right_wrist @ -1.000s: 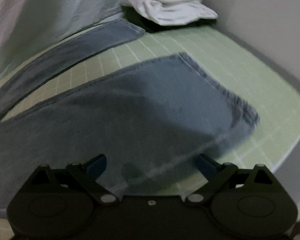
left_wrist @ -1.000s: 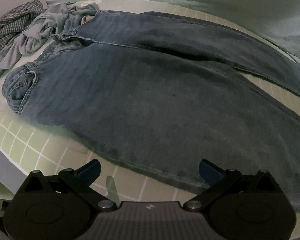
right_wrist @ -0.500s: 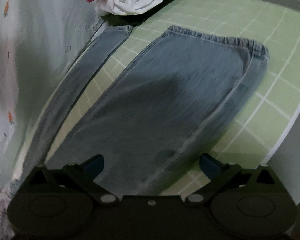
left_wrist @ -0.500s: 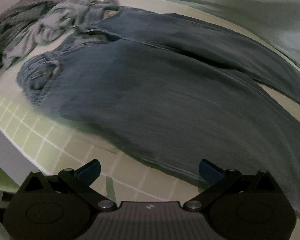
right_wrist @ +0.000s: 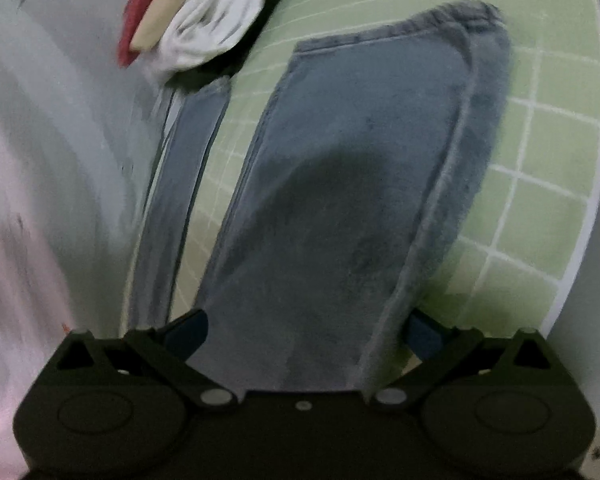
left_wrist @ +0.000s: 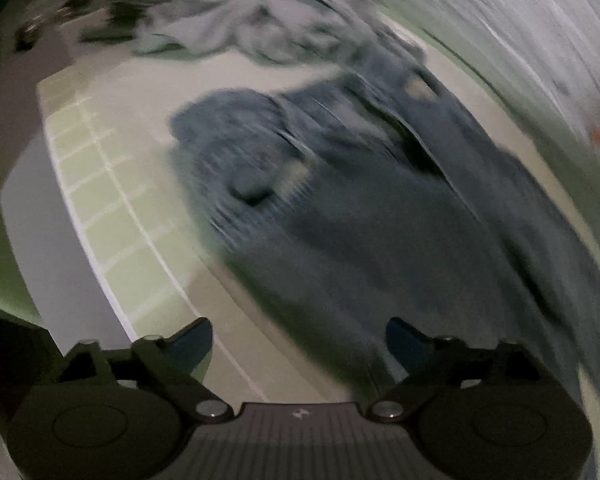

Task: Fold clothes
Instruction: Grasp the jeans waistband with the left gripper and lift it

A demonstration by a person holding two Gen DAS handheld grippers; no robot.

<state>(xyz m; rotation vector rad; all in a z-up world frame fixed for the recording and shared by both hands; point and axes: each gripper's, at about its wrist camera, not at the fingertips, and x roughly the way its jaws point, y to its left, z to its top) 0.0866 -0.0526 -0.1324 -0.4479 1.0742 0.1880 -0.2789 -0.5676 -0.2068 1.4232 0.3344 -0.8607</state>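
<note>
A pair of blue jeans lies spread flat on a green checked sheet (right_wrist: 540, 152). The left wrist view is blurred by motion. It shows the jeans' waist end (left_wrist: 340, 184), crumpled at the waistband, ahead of my left gripper (left_wrist: 298, 340). That gripper's jaws are closing, still wide, over the sheet and the jeans' near edge, gripping nothing. In the right wrist view one jeans leg (right_wrist: 352, 184) runs straight away to its hem. My right gripper (right_wrist: 306, 332) is open low over that leg, a finger on each side of it. The second leg (right_wrist: 180, 184) lies to the left.
A heap of grey and checked clothes (left_wrist: 220, 32) lies beyond the waistband. A stack of white, beige and red garments (right_wrist: 204, 28) sits past the hems. A pale quilt (right_wrist: 40, 152) borders the jeans on the left. The bed's edge (left_wrist: 48, 208) curves down the left.
The left gripper has swept sideways toward the waistband and rolled, and its jaws stand a little narrower. The right gripper has rolled, so the leg now points straight ahead.
</note>
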